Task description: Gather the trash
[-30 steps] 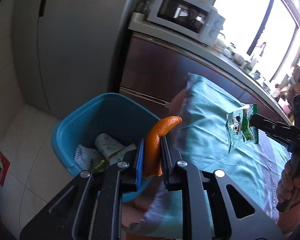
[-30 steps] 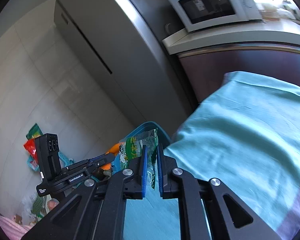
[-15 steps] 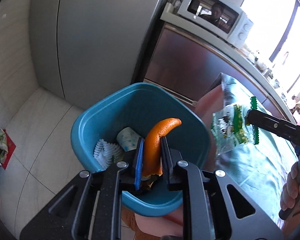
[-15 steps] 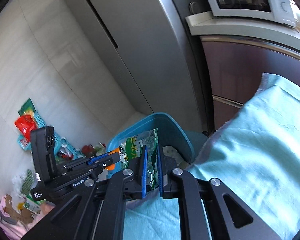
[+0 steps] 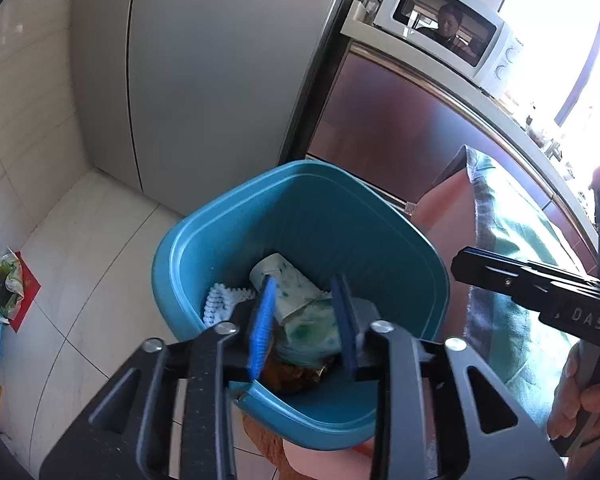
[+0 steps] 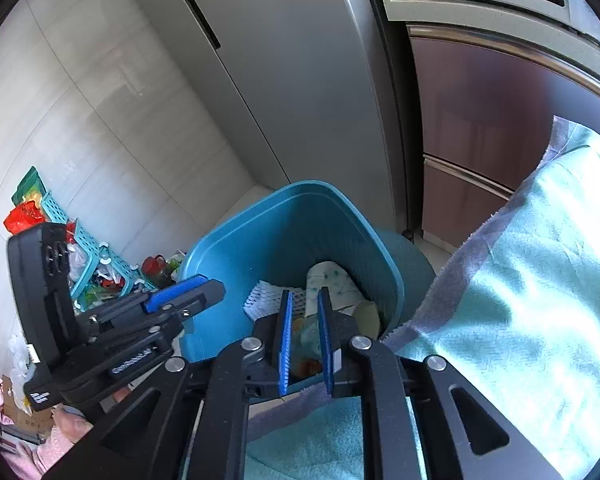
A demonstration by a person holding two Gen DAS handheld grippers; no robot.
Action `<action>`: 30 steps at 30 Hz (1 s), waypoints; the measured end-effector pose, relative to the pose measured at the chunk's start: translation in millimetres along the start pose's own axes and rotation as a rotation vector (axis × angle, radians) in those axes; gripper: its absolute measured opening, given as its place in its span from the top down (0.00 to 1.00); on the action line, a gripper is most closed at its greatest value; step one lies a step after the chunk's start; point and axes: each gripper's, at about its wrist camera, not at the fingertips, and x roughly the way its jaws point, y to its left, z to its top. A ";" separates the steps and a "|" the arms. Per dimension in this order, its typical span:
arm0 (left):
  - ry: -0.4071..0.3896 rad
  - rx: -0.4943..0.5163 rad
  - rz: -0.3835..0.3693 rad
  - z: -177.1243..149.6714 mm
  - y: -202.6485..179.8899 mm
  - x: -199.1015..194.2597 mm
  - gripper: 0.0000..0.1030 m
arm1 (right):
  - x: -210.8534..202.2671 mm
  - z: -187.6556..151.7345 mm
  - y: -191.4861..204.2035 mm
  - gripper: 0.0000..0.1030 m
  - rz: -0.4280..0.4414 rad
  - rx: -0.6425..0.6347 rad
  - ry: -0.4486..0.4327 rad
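Observation:
A blue trash bin (image 5: 228, 236) stands on the floor beside the cloth-covered table; it also shows in the right wrist view (image 6: 260, 248). My left gripper (image 5: 306, 320) is open and empty above the bin's near side. My right gripper (image 6: 305, 328) is open and empty over the bin's table-side rim. In the bin lie a white paper cup (image 5: 284, 284), a white foam net (image 5: 220, 300), the green snack wrapper (image 5: 312, 330) and the orange peel (image 5: 288, 376). The right gripper shows in the left wrist view (image 5: 460, 266), and the left one in the right wrist view (image 6: 212, 288).
A grey fridge (image 5: 220, 60) and a dark cabinet (image 5: 400, 128) with a microwave (image 5: 444, 36) stand behind the bin. The table with a teal cloth (image 6: 520, 280) is on the right. Bags and a teal basket (image 6: 88, 252) lie on the floor at the left.
Both grippers moved over the bin and opened. The orange peel left the left gripper and the green wrapper left the right one; both now lie in the bin.

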 end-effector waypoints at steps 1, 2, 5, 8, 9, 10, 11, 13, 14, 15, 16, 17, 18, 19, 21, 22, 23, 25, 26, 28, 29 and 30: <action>-0.008 0.004 0.001 -0.1 -1.9 -2.8 0.63 | -1.8 -0.2 -1.0 0.83 0.004 0.003 -0.004; -0.018 0.014 0.003 -0.5 -5.2 -6.7 0.61 | -5.5 -1.2 -1.8 0.83 0.008 0.006 -0.012; -0.049 0.047 0.010 -2.0 -13.6 -20.5 0.49 | -19.3 -4.4 -2.2 0.77 0.015 -0.003 -0.052; -0.094 0.100 0.027 -5.6 -30.1 -37.1 0.37 | -37.4 -12.0 -1.2 0.67 0.020 -0.014 -0.092; -0.106 0.117 0.026 -7.1 -35.8 -42.2 0.36 | -43.6 -15.7 -0.3 0.67 0.013 -0.023 -0.105; -0.115 0.128 0.027 -7.9 -40.0 -46.6 0.32 | -49.1 -19.6 0.1 0.65 0.009 -0.029 -0.117; -0.129 0.140 0.029 -9.6 -45.7 -51.9 0.26 | -53.1 -22.4 0.5 0.62 0.010 -0.031 -0.128; -0.158 0.170 0.029 -13.3 -57.2 -62.6 0.16 | -63.4 -30.2 0.8 0.57 0.003 -0.035 -0.152; -0.173 0.181 0.030 -15.1 -62.0 -67.4 0.08 | -68.4 -34.0 0.5 0.55 -0.008 -0.035 -0.166; -0.187 0.191 0.032 -17.0 -66.3 -72.2 0.06 | -74.2 -37.6 0.0 0.54 -0.015 -0.030 -0.179; -0.202 0.202 0.035 -19.5 -72.3 -77.4 0.05 | -78.4 -40.4 -1.4 0.51 -0.016 -0.023 -0.189; -0.207 0.208 0.034 -21.5 -77.2 -81.0 0.05 | -83.3 -43.7 -3.9 0.46 -0.021 -0.012 -0.203; -0.209 0.213 0.030 -22.5 -80.5 -83.9 0.05 | -88.1 -47.3 -5.5 0.45 -0.027 -0.004 -0.216; -0.213 0.216 0.025 -24.5 -85.0 -87.0 0.05 | -93.4 -51.3 -7.3 0.41 -0.035 0.000 -0.229; -0.220 0.217 0.017 -27.3 -91.0 -92.1 0.05 | -103.6 -61.0 -10.6 0.34 -0.047 0.014 -0.260; -0.223 0.221 0.016 -29.3 -95.0 -94.2 0.05 | -107.7 -65.4 -10.9 0.27 -0.058 0.016 -0.273; -0.226 0.223 0.019 -31.5 -98.8 -96.1 0.05 | -112.8 -70.2 -12.4 0.21 -0.066 0.020 -0.287; -0.233 0.228 0.019 -36.9 -105.5 -99.6 0.05 | -123.8 -80.5 -16.0 0.19 -0.078 0.027 -0.311; -0.236 0.231 0.019 -39.0 -108.2 -100.8 0.05 | -126.7 -82.1 -18.4 0.18 -0.081 0.032 -0.322; -0.238 0.240 0.009 -44.1 -115.5 -103.6 0.05 | -136.0 -91.6 -20.6 0.15 -0.100 0.039 -0.341; -0.241 0.242 0.006 -46.5 -120.0 -105.9 0.05 | -140.7 -97.0 -21.8 0.13 -0.108 0.041 -0.355; -0.245 0.245 0.003 -49.0 -123.8 -107.7 0.05 | -144.5 -101.5 -22.7 0.12 -0.116 0.043 -0.363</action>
